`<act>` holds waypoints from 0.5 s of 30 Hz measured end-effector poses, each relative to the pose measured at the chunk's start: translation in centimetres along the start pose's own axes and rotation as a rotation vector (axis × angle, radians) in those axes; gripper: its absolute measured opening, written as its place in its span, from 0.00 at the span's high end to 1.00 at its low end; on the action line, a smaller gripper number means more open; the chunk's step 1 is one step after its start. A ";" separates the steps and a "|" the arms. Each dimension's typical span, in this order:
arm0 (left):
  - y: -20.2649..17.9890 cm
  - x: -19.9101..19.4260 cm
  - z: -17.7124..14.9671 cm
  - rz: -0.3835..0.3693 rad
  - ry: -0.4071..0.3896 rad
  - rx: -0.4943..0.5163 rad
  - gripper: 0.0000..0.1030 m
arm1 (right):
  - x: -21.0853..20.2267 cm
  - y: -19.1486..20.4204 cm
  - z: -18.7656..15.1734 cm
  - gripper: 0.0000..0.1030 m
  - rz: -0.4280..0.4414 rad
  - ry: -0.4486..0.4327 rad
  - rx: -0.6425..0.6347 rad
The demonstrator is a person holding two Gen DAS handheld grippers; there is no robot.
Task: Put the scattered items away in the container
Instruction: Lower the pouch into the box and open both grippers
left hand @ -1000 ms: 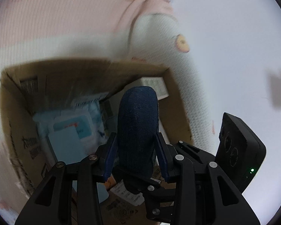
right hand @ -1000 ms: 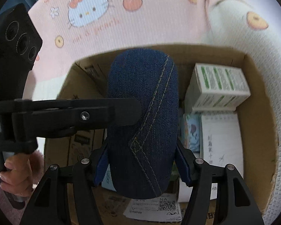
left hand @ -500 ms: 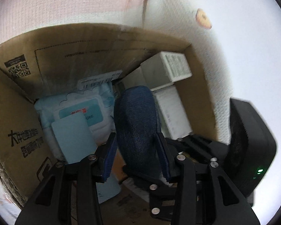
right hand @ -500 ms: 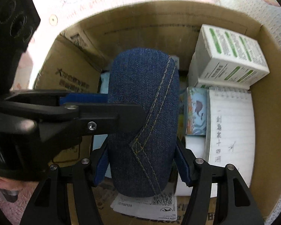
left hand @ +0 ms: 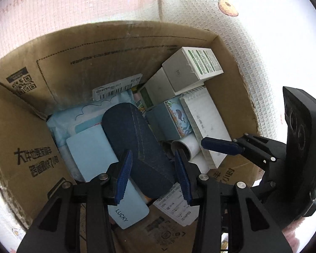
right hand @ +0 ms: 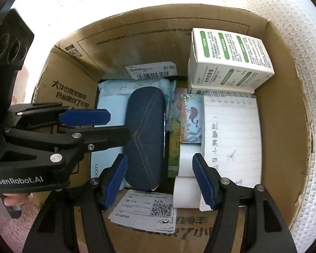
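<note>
Denim case (right hand: 144,139) lying inside the cardboard box (right hand: 284,126) on the pale blue packets (left hand: 88,154), its near end between the spread jaws of both grippers. A second ago both clamped it above the box; now the left gripper (left hand: 152,175) and right gripper (right hand: 160,179) stand released, pads clear of the fabric. White notepad (right hand: 231,135) lies beyond the right jaw. Judged: this item is delivered, so the hands may withdraw.

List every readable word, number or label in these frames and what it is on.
"LUCKY": light blue card.
"GenRobot.AI": left gripper body.
"D16P09", "NA": white shipping slip.
"7": printing on the cardboard box wall.
Handwriting on the notepad, white-and-green box text and barcode label: too small or blurred.
</note>
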State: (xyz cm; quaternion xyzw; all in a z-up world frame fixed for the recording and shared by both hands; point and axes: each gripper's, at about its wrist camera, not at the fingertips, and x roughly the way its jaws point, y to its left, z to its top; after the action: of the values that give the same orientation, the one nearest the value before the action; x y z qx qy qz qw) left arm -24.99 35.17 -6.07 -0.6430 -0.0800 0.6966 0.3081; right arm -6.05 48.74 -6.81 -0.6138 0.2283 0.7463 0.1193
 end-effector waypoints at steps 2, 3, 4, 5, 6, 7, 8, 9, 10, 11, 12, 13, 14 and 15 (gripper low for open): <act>-0.2 -0.4 0.0 0.004 -0.010 0.002 0.56 | -0.3 0.2 -0.1 0.39 -0.026 -0.003 0.016; -0.2 -0.7 -0.1 0.005 -0.016 0.003 0.56 | -0.4 0.5 -0.2 0.39 -0.046 -0.008 0.023; -0.2 -1.0 -0.2 0.007 -0.019 0.007 0.56 | -0.8 0.6 -0.3 0.39 -0.067 -0.016 0.026; -0.3 -1.3 -0.3 0.014 -0.022 0.015 0.56 | -1.1 1.0 -0.5 0.39 -0.081 -0.023 0.021; -0.3 -1.7 -0.4 0.019 -0.028 0.021 0.56 | -1.6 1.2 -0.7 0.39 -0.086 -0.030 0.014; -0.3 -1.9 -0.5 0.020 -0.035 0.025 0.56 | -2.1 1.7 -1.0 0.39 -0.097 -0.043 0.008; -0.3 -2.4 -0.6 0.026 -0.045 0.034 0.55 | -2.5 2.0 -1.1 0.39 -0.107 -0.053 0.007; -0.4 -2.8 -0.8 0.033 -0.057 0.047 0.53 | -3.0 2.3 -1.3 0.39 -0.120 -0.065 0.005; -0.5 -3.2 -0.9 0.038 -0.067 0.059 0.51 | -3.6 2.7 -1.6 0.38 -0.137 -0.080 0.003; -0.7 -3.6 -1.2 0.037 -0.080 0.079 0.48 | -4.2 3.1 -1.9 0.38 -0.162 -0.096 0.001; -0.9 -4.1 -1.5 0.038 -0.089 0.098 0.46 | -4.8 3.5 -2.1 0.37 -0.190 -0.113 -0.001; -1.0 -4.7 -1.8 0.045 -0.098 0.111 0.44 | -5.0 3.8 -2.2 0.36 -0.203 -0.123 -0.003; -1.1 -5.2 -2.1 0.070 -0.115 0.129 0.38 | -5.6 4.2 -2.5 0.34 -0.217 -0.139 -0.006; -1.2 -5.8 -2.4 0.098 -0.139 0.147 0.36 | -5.9 4.5 -2.7 0.33 -0.227 -0.150 -0.006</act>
State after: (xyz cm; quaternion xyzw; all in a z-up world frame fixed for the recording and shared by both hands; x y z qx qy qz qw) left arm -22.42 32.41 -0.95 -0.5719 -0.0186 0.7578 0.3136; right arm -4.48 44.10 -0.56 -0.5784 0.1455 0.7725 0.2178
